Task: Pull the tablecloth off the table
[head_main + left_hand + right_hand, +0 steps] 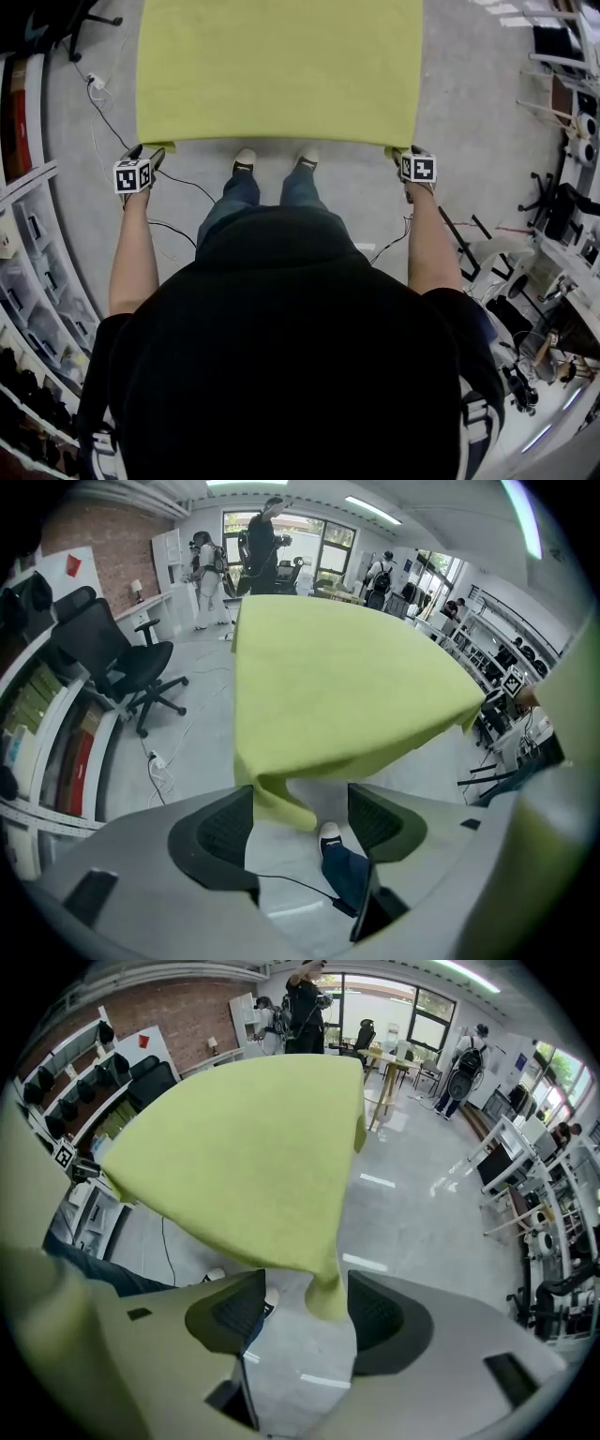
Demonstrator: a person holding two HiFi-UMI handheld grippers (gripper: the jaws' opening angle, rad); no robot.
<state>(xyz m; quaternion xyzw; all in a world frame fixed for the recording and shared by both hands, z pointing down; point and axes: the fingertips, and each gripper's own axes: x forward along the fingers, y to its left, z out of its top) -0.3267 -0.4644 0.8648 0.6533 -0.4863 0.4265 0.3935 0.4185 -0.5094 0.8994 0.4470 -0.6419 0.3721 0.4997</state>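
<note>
A yellow-green tablecloth (277, 70) covers the whole table in front of me, its near edge hanging down. In the head view my left gripper (143, 157) is at the cloth's near left corner and my right gripper (407, 156) at its near right corner. In the left gripper view the jaws stand wide apart, and the hanging corner (281, 803) droops between them, close to the left pad (220, 827). In the right gripper view the other corner (328, 1293) hangs between the wide jaws, near the right pad (375, 1312). Neither pair of pads presses on the cloth.
My shoes (246, 159) stand on the grey floor just short of the table. Cables (103, 117) trail across the floor at the left. A black office chair (117, 663) and shelves (28, 281) stand left, racks and desks (562, 94) right. People (262, 536) stand beyond the table.
</note>
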